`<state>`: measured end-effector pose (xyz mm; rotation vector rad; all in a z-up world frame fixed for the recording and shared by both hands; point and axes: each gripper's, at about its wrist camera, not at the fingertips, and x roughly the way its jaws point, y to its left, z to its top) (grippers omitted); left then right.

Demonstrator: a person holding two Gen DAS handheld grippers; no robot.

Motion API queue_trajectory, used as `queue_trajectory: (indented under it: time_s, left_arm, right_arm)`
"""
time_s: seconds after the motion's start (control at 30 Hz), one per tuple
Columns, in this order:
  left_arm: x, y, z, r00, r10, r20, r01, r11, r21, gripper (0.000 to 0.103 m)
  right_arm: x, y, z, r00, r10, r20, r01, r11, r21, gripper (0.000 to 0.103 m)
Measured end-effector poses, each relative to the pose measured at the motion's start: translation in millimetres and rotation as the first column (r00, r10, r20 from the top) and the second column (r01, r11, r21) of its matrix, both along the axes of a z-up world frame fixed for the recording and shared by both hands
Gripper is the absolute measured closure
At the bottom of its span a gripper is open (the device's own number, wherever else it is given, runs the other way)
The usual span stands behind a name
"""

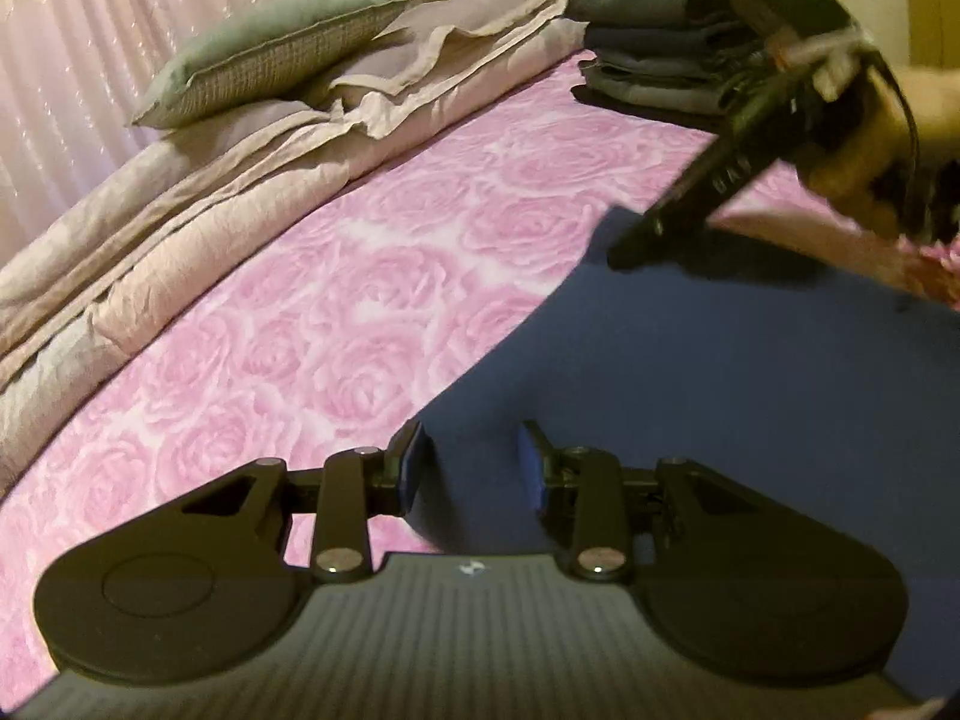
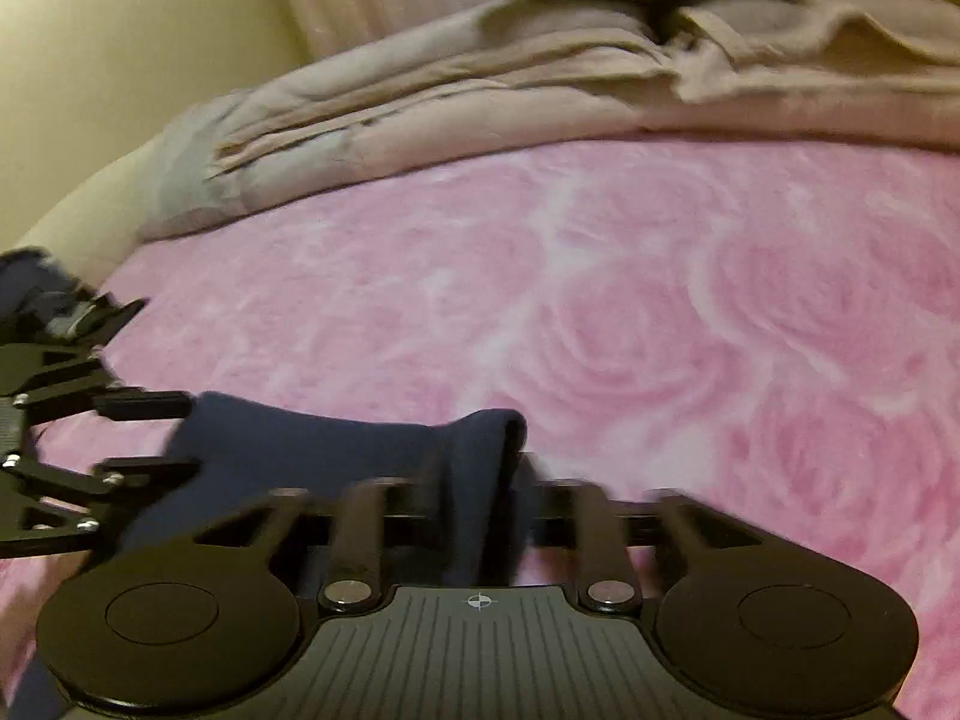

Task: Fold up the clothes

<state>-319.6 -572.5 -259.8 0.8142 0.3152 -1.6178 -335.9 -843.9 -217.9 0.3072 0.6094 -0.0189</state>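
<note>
While the navy garment (image 1: 750,408) lies spread on the pink rose-patterned bedspread (image 1: 336,312), the left gripper (image 1: 474,468) hovers over its near edge with its 2 blue-padded fingers (image 1: 411,468) parted and nothing between them. In the right wrist view, the right gripper (image 2: 480,516) has its jaws drawn in on a raised fold of the same navy cloth (image 2: 480,450), which bunches up between the fingers; motion blur hides the pads themselves. The left wrist view shows that right gripper from the side, held in a person's hand (image 1: 870,156), its tips down at the far edge of the garment. Beyond it sits a stack of folded dark clothes (image 1: 654,54) on the bedspread. A rumpled beige comforter (image 1: 198,192) runs along the far side of the bed, with a grey-green pillow (image 1: 264,54) resting on it, and a pale pink curtain (image 1: 90,48) behind.
</note>
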Motion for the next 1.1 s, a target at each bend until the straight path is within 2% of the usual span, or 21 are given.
queue_trajectory:
  time_s: [0.17, 0.23, 0.4, 0.43, 0.53, 0.67, 0.83, 0.97, 1.0, 1.03, 1.1]
  left_arm:
    - [26.9, 13.6, 23.0, 0.989, 0.073, -0.127, -0.078, 0.996, -0.039, 0.073]
    - [32.9, 14.7, 28.7, 0.983, 0.092, -0.161, -0.100, 0.994, -0.042, 0.077]
    - [13.9, -1.6, 11.0, 0.995, 0.032, -0.096, -0.028, 0.999, 0.042, 0.077]
    - [8.3, -5.2, 3.8, 0.998, 0.024, -0.063, -0.021, 0.998, 0.051, 0.077]
    - [3.3, -10.0, -5.7, 0.999, 0.023, -0.029, -0.022, 0.999, 0.042, 0.077]
    - [8.6, -4.8, -5.9, 0.998, 0.032, -0.053, -0.030, 0.999, 0.036, 0.076]
    - [22.5, 18.1, 14.1, 0.991, 0.084, -0.101, -0.083, 0.996, 0.011, 0.075]
    - [23.6, 61.7, 35.1, 0.999, 0.053, 0.000, -0.053, 0.997, -0.053, 0.076]
    - [23.8, 72.3, 37.9, 0.999, 0.043, 0.029, -0.041, 0.997, -0.065, 0.074]
    - [23.2, 82.5, 39.0, 0.997, 0.027, 0.066, -0.022, 0.997, -0.075, 0.072]
    - [20.3, 102.8, 38.4, 0.988, -0.016, 0.155, 0.030, 0.995, -0.090, 0.067]
  right_arm:
    - [-23.1, 45.9, 1.2, 0.998, 0.055, 0.030, -0.053, 0.998, -0.044, 0.042]
    - [-32.3, 64.3, 1.7, 0.996, 0.077, 0.041, -0.074, 0.995, -0.062, 0.042]
    - [-55.3, 110.2, 2.9, 0.989, 0.133, 0.067, -0.125, 0.986, -0.109, 0.042]
    - [-58.6, 120.2, 0.0, 0.987, 0.148, 0.059, -0.141, 0.983, -0.120, 0.042]
    - [-58.9, 155.9, -29.6, 0.975, 0.218, -0.050, -0.223, 0.961, -0.163, 0.042]
    - [-79.7, 175.2, -45.7, 0.973, 0.206, -0.106, -0.225, 0.947, -0.229, 0.042]
    - [-110.2, 186.8, -36.1, 0.970, 0.172, -0.174, -0.216, 0.936, -0.278, 0.042]
    - [-134.4, 210.8, -11.1, 0.985, 0.112, -0.129, -0.149, 0.933, -0.326, 0.042]
    - [-133.4, 223.3, -7.8, 0.988, 0.105, -0.116, -0.138, 0.931, -0.338, 0.038]
    - [-131.8, 236.3, -6.0, 0.989, 0.099, -0.107, -0.130, 0.929, -0.348, 0.023]
    - [-123.8, 264.2, -10.5, 0.989, 0.096, -0.108, -0.129, 0.924, -0.361, 0.018]
